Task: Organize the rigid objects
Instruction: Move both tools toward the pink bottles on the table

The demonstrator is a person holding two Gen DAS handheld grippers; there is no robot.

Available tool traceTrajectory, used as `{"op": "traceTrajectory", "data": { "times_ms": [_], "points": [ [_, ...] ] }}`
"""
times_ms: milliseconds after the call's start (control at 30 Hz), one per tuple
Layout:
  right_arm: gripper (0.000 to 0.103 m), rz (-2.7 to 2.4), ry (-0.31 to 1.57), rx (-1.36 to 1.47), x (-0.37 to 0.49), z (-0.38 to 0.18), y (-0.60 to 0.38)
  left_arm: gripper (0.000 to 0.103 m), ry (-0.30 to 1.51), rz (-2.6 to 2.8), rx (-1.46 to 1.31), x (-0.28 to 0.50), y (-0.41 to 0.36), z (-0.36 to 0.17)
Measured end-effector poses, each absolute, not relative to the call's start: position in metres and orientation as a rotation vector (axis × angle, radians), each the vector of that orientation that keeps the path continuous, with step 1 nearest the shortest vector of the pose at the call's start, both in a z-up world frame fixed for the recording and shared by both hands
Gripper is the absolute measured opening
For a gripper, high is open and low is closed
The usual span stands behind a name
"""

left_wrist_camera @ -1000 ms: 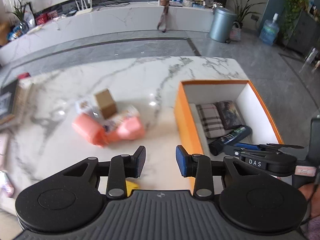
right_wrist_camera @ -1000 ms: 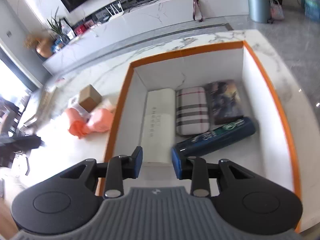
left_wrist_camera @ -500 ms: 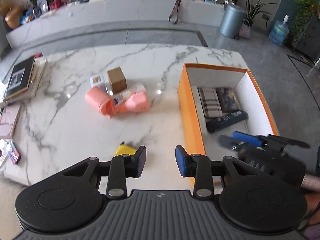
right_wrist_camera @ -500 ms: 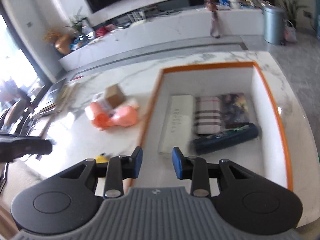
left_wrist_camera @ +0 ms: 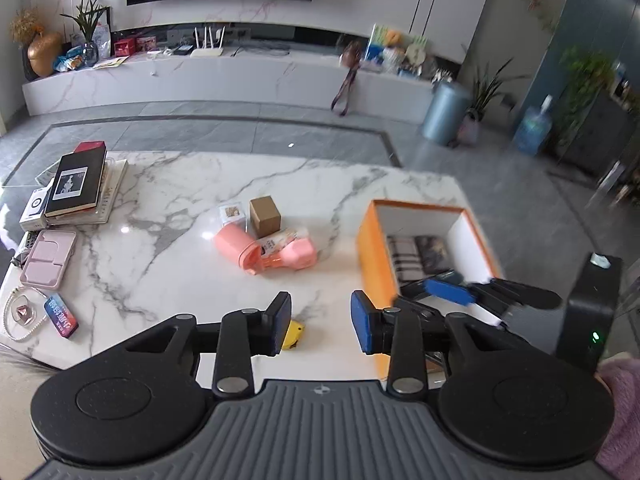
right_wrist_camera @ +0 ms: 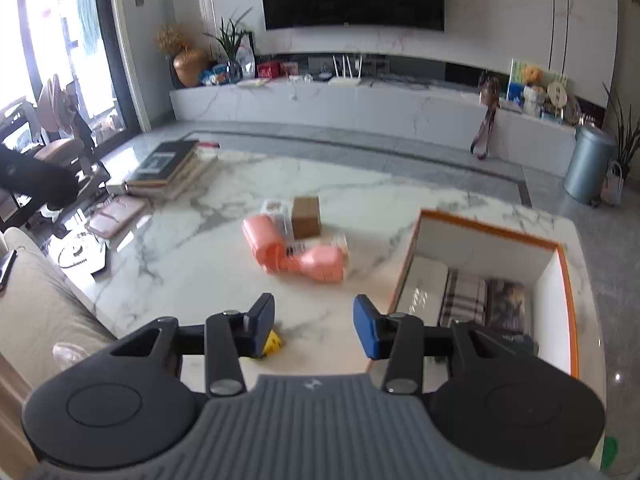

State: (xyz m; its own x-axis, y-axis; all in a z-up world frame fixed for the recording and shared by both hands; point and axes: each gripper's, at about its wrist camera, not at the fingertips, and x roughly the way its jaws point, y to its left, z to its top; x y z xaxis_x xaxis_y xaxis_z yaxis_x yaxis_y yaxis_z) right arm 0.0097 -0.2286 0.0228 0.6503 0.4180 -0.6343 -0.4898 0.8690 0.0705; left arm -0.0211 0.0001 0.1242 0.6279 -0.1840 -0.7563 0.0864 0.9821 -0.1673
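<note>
Pink and coral plastic is lying heaped in the middle of the marble surface [left_wrist_camera: 168, 184]: a pink cylindrical container [left_wrist_camera: 234, 246] on its side with a pink pouch-like pack [left_wrist_camera: 298, 254] touching it, a small brown cardboard box [left_wrist_camera: 265, 216] standing just behind, and a small white labelled box [left_wrist_camera: 232, 214] beside that. Both sets of tongs are hanging above the near edge, parted wide and gripping nothing: the left tongs [left_wrist_camera: 316, 322] and the right tongs [right_wrist_camera: 314, 326] are each looking forward over the heap. From either one the cluster is sitting ahead and a little left of centre, and the pink container's long axis is running diagonally, its open end pointing toward the near right. Much nearer is a small yellow object [left_wrist_camera: 292, 334], peeking out just below the left finger of each pair; what it is I cannot tell. The orange-rimmed box [left_wrist_camera: 370, 248], already holding a plaid case [right_wrist_camera: 464, 300] and flat packs, is resting to the right, under the right tongs. I judge the left tongs the handier for the heap, the right for the box.
</note>
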Motion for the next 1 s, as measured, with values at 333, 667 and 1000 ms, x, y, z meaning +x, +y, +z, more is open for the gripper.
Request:
{"op": "traceTrajectory", "data": {
  "times_ms": [333,667,1000],
  "points": [
    [0.061,0.581,0.721,-0.187,0.009,0.047,-0.154,0.041,0.923,-0.187,-0.123,0.005,0.021,0.136],
    [0.061,0.636,0.76,-0.215,0.066,-0.007,-0.149,0.047,0.918,-0.229,-0.007,0.087,0.035,0.058],
    [0.06,0.658,0.875,-0.342,0.141,-0.067,-0.129,0.056,0.944,-0.414,0.387,0.148,0.029,-0.042]
  ]
}}
